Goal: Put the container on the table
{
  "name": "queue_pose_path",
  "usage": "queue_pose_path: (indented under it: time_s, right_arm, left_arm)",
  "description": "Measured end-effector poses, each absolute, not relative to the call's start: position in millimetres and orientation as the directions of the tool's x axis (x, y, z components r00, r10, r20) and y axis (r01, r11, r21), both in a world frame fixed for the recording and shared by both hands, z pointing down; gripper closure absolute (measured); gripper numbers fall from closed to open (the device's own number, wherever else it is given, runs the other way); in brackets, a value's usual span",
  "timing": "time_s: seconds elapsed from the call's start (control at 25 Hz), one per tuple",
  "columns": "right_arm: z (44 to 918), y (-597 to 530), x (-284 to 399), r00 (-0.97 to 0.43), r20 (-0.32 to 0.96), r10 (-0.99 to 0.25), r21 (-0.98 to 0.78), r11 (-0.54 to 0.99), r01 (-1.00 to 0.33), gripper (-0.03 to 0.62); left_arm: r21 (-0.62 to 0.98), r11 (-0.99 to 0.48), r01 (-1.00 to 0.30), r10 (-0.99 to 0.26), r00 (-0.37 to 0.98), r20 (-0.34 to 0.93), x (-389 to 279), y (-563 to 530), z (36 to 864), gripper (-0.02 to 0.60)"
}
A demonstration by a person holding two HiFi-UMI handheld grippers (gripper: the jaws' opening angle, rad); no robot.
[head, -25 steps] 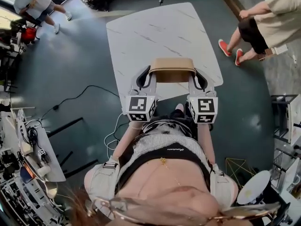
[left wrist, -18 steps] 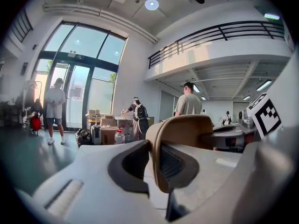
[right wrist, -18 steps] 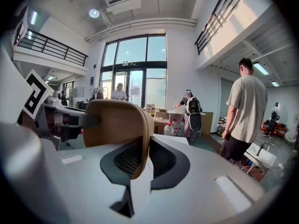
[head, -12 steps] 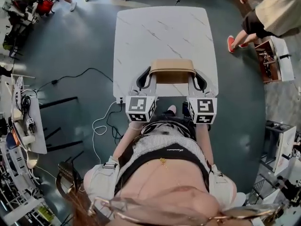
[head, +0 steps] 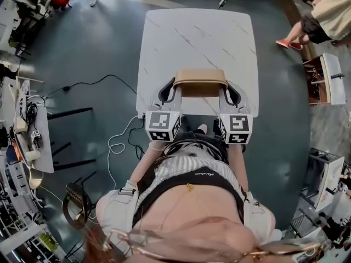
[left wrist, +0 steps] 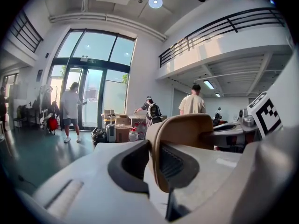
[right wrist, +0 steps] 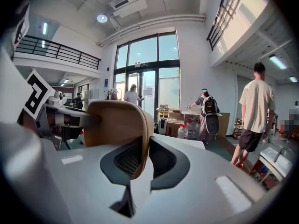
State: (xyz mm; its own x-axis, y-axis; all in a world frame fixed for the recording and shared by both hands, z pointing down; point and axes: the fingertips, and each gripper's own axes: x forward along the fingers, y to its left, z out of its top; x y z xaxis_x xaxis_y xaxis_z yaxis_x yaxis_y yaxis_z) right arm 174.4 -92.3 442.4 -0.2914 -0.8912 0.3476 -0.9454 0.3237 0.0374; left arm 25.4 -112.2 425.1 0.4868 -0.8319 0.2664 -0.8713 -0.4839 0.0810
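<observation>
Container (head: 201, 82) clamped at both ends: left gripper (head: 168, 93) pinches its left wall, right gripper (head: 232, 95) its right wall, one jaw inside, one outside. It hangs over the table's (head: 197, 37) near edge; contact unclear. Best lower both hands evenly, keep it level, set it further in from that edge, then unclamp.

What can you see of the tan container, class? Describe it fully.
The container is tan, smooth and matt, plastic by its look: a rounded oblong tub with a rounded rim. It is held level over the near edge of the white marbled table. The left hand-held gripper and right hand-held gripper each pinch an end wall, one jaw inside, one outside. Whether its base touches the table cannot be told.
</observation>
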Motion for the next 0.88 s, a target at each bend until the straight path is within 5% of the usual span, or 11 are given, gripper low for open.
queue_pose_path:
  time_s: [0.88]
  right_arm:
    - [458.1, -159.8, 126.8, -0.154, 0.387, -0.909, 0.067, 0.194, -0.979, 0.534]
  left_arm:
    - [0.128, -0.604, -0.787, -0.745, 0.614, 0.261, -19.0, -197.5, 441.4, 0.54]
